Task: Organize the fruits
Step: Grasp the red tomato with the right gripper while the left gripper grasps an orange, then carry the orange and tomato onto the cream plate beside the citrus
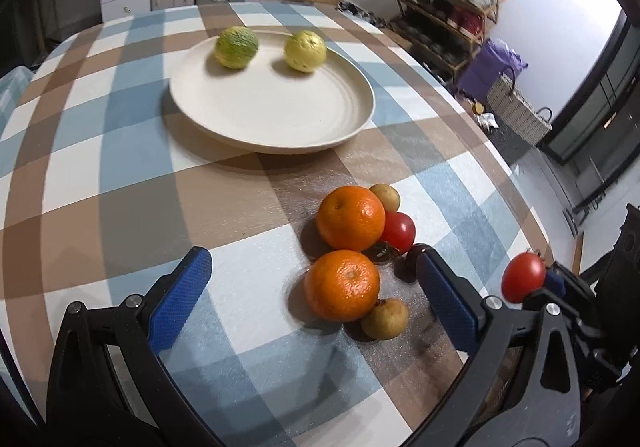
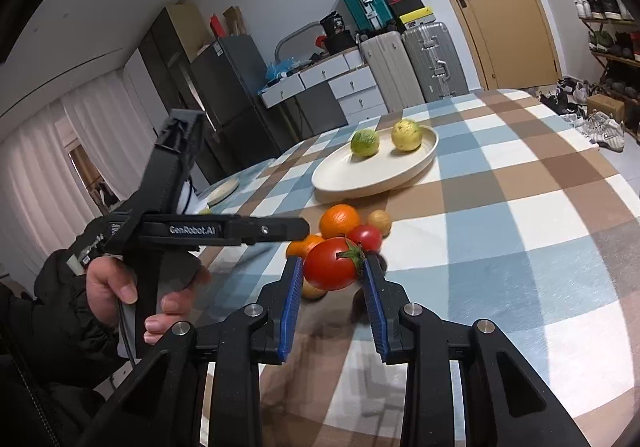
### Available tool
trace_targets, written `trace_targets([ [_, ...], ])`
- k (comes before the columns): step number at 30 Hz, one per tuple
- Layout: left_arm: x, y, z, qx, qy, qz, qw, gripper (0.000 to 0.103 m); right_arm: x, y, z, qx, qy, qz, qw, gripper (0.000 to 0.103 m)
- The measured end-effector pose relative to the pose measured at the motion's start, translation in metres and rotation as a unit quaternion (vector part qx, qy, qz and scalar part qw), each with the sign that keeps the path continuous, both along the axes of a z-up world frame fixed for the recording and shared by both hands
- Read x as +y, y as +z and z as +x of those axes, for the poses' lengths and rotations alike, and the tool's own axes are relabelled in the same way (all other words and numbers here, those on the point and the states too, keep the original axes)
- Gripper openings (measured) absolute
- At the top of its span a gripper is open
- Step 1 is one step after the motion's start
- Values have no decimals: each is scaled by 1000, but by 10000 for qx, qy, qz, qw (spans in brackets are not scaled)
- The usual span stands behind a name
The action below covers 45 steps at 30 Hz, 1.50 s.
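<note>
Ribbed blue pads of right tool (image 2: 330, 274) clamped on glossy round tomato (image 2: 332, 264); left tool (image 1: 316, 291) spread wide, empty.

We look from the left gripper (image 1: 314, 301) steeply down past its blue fingers (image 1: 182, 297) onto the checked table (image 1: 120, 183), close above the fruit pile (image 1: 352, 247). Our right gripper (image 2: 332, 279) camera sits lower and flatter, facing the room beyond its fingertips. Both views share the pile and the cream plate (image 1: 312, 127) ahead.
</note>
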<state>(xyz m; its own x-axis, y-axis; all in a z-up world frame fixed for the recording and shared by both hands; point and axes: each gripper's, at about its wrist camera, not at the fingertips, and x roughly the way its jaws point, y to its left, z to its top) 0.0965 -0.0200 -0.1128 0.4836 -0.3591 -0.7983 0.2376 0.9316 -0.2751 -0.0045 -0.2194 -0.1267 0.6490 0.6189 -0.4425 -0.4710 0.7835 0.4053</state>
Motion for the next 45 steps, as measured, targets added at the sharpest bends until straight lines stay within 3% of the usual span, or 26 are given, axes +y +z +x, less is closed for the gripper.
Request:
trace_targets([
  [4, -6, -1, 5, 101, -159, -50, 9998, 98, -7, 1, 3, -19, -22, 37, 10000, 31],
  [10, -11, -2, 9, 264, -418, -67, 9988, 76, -13, -2, 11, -20, 39, 135, 9999, 31],
  [14, -18, -10, 10, 444, -624, -5, 9971, 53, -13, -2, 10, -41, 71, 155, 9998, 31],
  [15, -20, -12, 10, 489, -656, 19, 9966, 41, -13, -2, 11, -31, 82, 164, 9998, 31],
  [16, -22, -15, 9, 526, -681, 68, 9963, 38, -13, -2, 11, -19, 78, 162, 9998, 31],
  [24, -12, -15, 7, 488, -614, -137, 9968, 37, -9, -1, 13, -5, 124, 96, 9999, 31],
  [33, 12, 11, 3, 143, -481, -357, 9981, 37, -1, 3, 18, 35, 181, 61, 9998, 31],
  [43, 52, 49, 35, -376, -101, -396, 9985, 37, 18, 33, 64, 4, 336, -17, 9994, 31],
  [45, 57, 49, 42, -387, -25, -401, 9984, 37, 28, 36, 78, 30, 286, -242, 9993, 31],
])
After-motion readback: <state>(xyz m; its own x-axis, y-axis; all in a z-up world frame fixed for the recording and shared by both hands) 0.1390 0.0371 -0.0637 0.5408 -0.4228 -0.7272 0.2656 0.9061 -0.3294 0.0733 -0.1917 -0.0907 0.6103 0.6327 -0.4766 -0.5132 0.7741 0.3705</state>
